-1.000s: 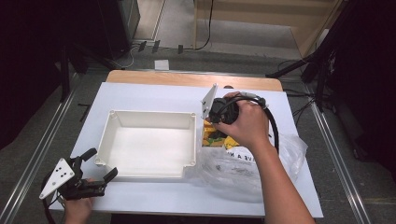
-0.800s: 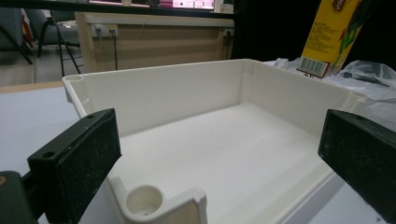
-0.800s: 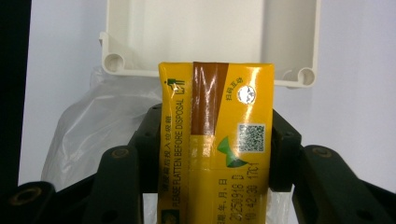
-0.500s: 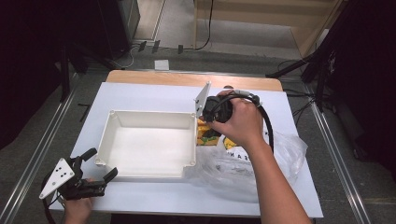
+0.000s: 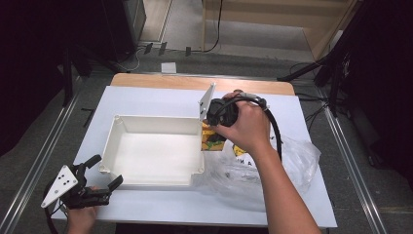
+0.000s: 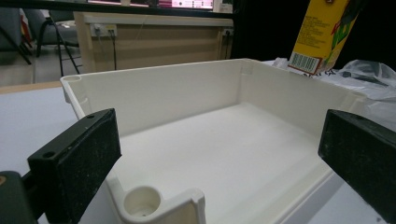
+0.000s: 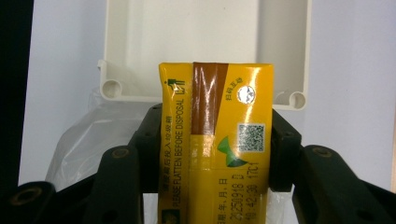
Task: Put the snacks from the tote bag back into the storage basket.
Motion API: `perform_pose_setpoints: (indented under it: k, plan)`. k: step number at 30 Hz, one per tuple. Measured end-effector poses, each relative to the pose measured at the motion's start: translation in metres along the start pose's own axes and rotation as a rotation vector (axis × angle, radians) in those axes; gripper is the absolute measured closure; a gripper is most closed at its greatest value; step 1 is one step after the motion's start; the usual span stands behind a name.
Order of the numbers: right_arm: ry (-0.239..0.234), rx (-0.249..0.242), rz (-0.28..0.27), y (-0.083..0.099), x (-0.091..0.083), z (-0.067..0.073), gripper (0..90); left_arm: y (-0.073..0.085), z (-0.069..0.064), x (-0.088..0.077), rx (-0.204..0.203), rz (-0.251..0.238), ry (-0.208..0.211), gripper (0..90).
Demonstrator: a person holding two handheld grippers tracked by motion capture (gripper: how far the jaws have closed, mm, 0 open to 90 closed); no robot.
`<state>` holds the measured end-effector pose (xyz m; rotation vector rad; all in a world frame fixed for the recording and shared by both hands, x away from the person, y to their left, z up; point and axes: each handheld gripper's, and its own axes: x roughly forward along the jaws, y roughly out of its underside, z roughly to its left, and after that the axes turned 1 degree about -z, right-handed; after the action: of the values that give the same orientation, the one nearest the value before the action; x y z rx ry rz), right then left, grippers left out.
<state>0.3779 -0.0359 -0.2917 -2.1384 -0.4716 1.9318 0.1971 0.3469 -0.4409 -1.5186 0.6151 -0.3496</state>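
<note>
A yellow drink carton (image 7: 215, 140) stands upright between the jaws of my right gripper (image 7: 215, 154), which is shut on its sides. In the high view that right gripper (image 5: 214, 127) holds the carton (image 5: 212, 140) over the right edge of a white plastic tray (image 5: 156, 118). The tray's inside is bare. My left gripper (image 5: 106, 170) rests open at the tray's near left corner. In the left gripper view my left gripper (image 6: 217, 158) has its jaws spread wide, with the tray's corner (image 6: 187, 93) between them and untouched.
A crumpled clear plastic bag (image 5: 292, 161) lies on the white table right of the tray, under the right forearm. A wooden strip (image 5: 195, 82) runs along the table's far edge. Dark stands and cables sit on the floor beyond.
My right gripper has shifted slightly left with the carton, closer to the tray's right edge. The left gripper has stayed put.
</note>
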Motion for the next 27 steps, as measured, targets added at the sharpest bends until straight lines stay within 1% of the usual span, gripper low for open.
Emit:
perform_pose_setpoints:
  k: [1,2,4,5,6,7,8,9,11,12,16,17,18,19,20,21,24,27]
  plan:
    - [0.0,0.0,0.0,0.0,0.0,0.0,52.7,0.0,0.0,0.0,0.0,0.0,0.0,0.0]
    - [0.006,-0.011,-0.01,-0.002,0.001,-0.001,52.7,0.0,0.0,0.0,0.0,0.0,0.001,0.0]
    - [0.001,-0.002,-0.002,-0.004,0.001,-0.001,52.7,0.0,0.0,0.0,0.0,0.0,0.001,0.0]
    - [0.01,-0.012,-0.006,-0.005,0.002,-0.001,52.7,0.0,0.0,0.0,0.001,0.001,0.001,0.0]
    - [0.001,0.004,0.001,-0.005,0.002,0.0,52.7,0.0,0.0,0.0,0.0,0.001,0.002,0.0]
    - [0.001,0.004,0.001,-0.005,0.002,0.0,52.7,0.0,0.0,0.0,0.0,0.001,0.002,0.0]
    - [0.008,-0.011,-0.008,-0.008,0.003,-0.001,52.7,0.0,0.0,0.0,0.0,0.0,0.002,0.0]
    - [-0.002,0.002,0.001,-0.009,0.003,0.0,52.7,0.0,0.0,0.0,0.0,0.0,0.003,0.0]
    - [0.009,-0.006,-0.002,-0.011,0.003,-0.001,52.7,0.0,0.0,0.0,0.0,0.0,0.002,0.0]
    - [0.0,-0.002,-0.001,-0.012,0.003,-0.001,52.7,0.0,0.0,0.0,0.0,0.0,0.002,0.0]
    - [-0.002,0.004,0.005,-0.016,0.002,-0.001,52.7,0.0,0.0,0.0,0.0,-0.001,0.003,0.0]
    - [0.007,-0.014,-0.007,-0.017,0.003,-0.002,52.7,0.0,0.0,0.0,0.001,0.0,0.004,0.0]
    - [-0.004,0.0,0.002,-0.018,0.003,-0.001,52.7,0.0,0.0,0.0,0.0,-0.001,0.004,0.0]
    - [-0.003,-0.005,0.0,-0.019,0.003,-0.002,52.8,0.0,0.0,0.0,0.001,0.0,0.004,0.0]
    - [-0.004,0.0,0.002,-0.02,0.003,-0.001,52.7,0.0,0.0,0.001,0.001,0.0,0.005,0.0]
    - [-0.003,-0.01,-0.004,-0.021,0.003,-0.002,52.8,0.0,0.0,0.001,0.001,0.0,0.004,0.0]
    - [-0.007,-0.005,0.004,-0.024,0.004,-0.002,52.8,0.0,0.0,0.001,0.001,0.0,0.005,0.0]
    - [-0.001,-0.015,-0.003,-0.026,0.005,-0.003,52.8,0.0,-0.001,0.001,0.002,0.0,0.006,0.0]
